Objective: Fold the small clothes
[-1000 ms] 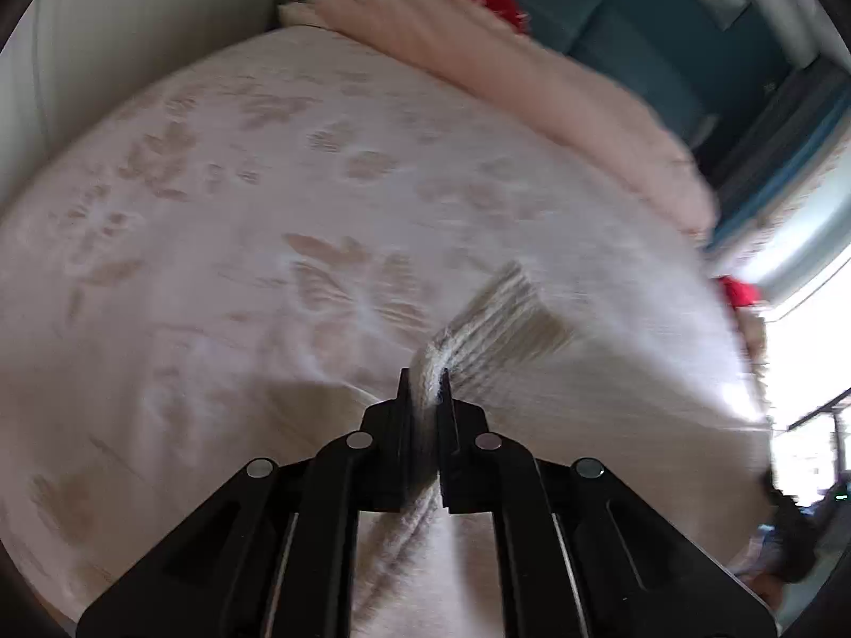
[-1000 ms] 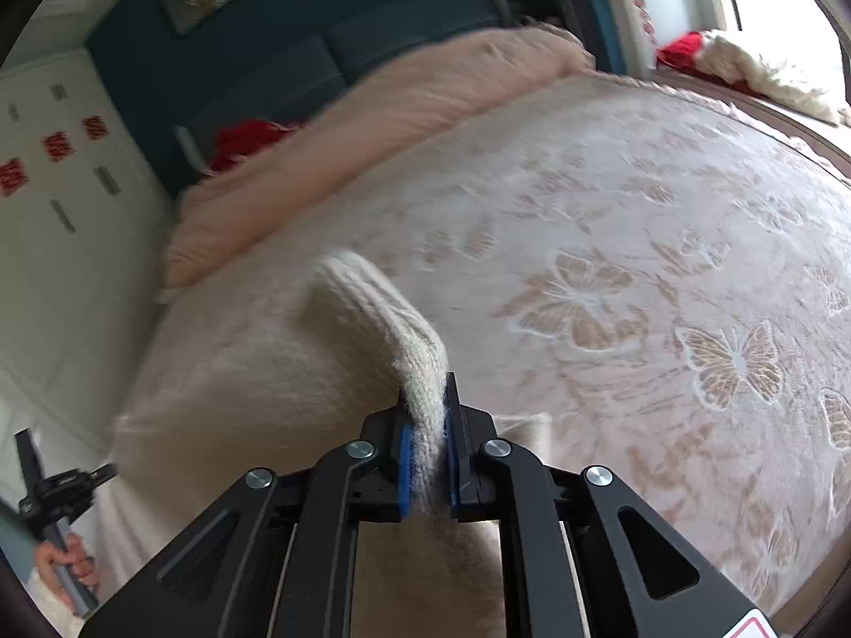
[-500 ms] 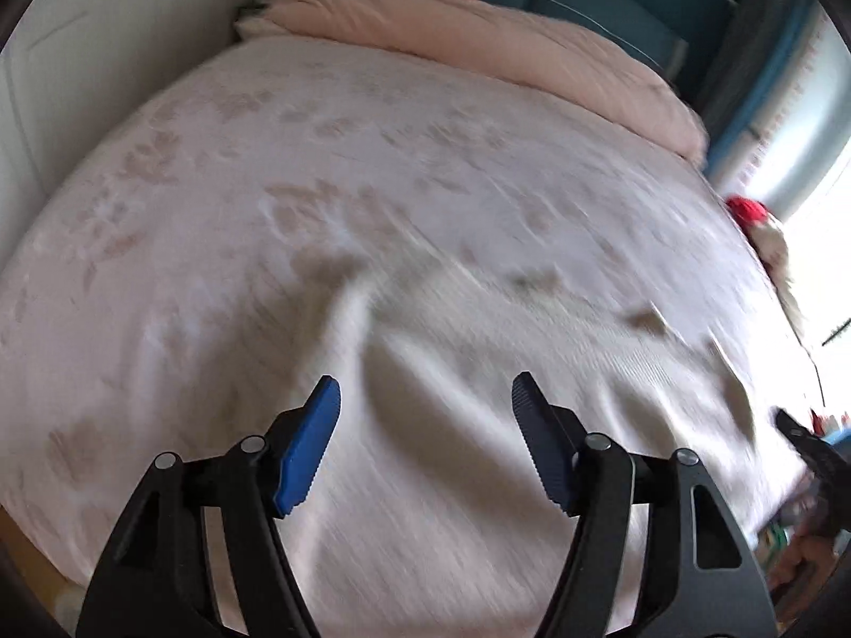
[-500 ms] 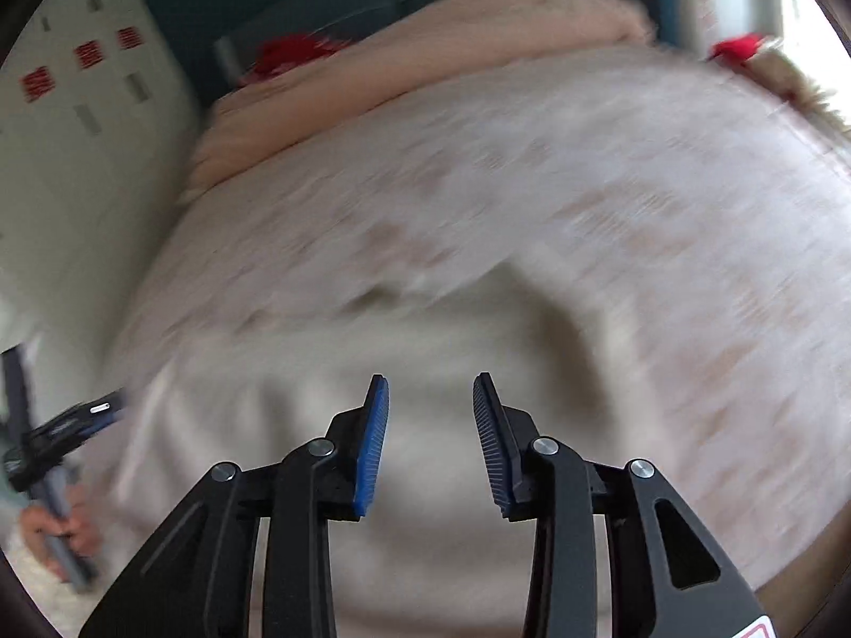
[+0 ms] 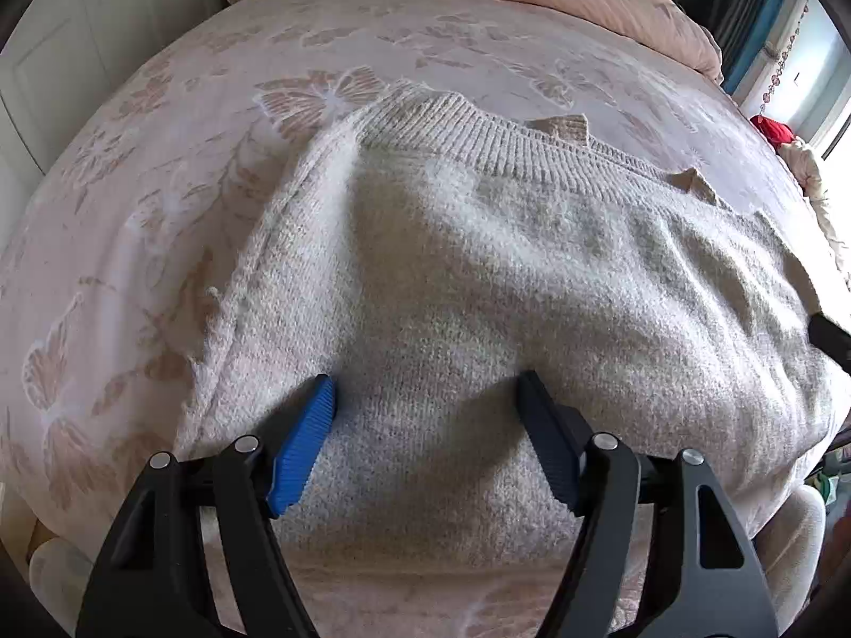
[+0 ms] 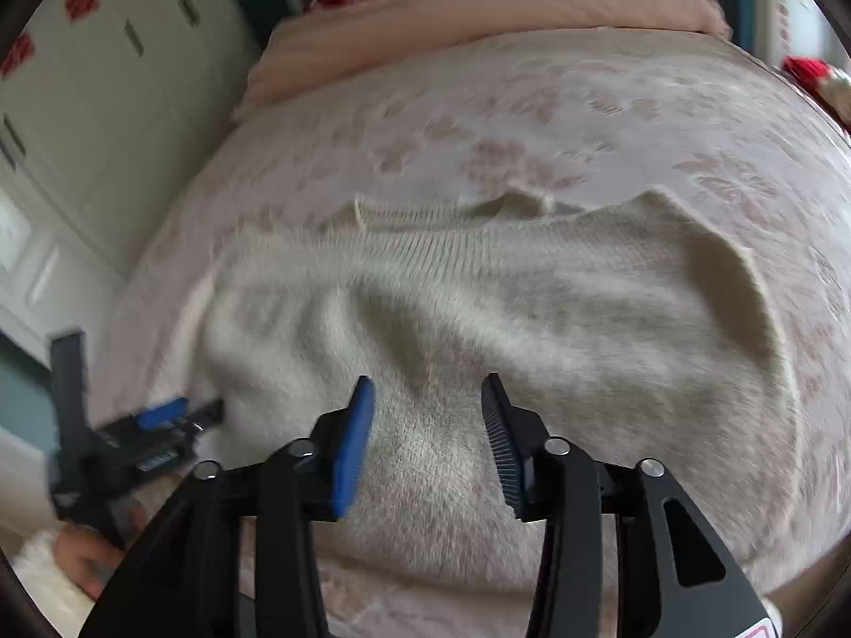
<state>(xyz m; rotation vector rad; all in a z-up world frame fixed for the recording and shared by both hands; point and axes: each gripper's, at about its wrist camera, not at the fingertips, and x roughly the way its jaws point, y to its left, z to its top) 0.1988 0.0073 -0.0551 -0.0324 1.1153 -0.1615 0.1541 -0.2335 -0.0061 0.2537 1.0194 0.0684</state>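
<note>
1. A cream knitted sweater (image 5: 505, 276) is spread flat on a bed (image 5: 159, 170) covered with a pink butterfly-patterned sheet; its ribbed band (image 5: 510, 146) is turned toward the far side.
2. The left gripper (image 5: 425, 404) is held just above the near part of the sweater. Its jaws are wide apart and opening, and nothing is gripped between them.
3. The right gripper (image 6: 425, 399) is poised over the sweater's near edge. Its jaws are opening at a moderate gap, with only loose knit seen beneath.
4. A folded pink quilt (image 6: 478, 10) is laid across the far end of the bed.
5. A white wardrobe (image 6: 106, 80) is seen beside the bed.
</note>
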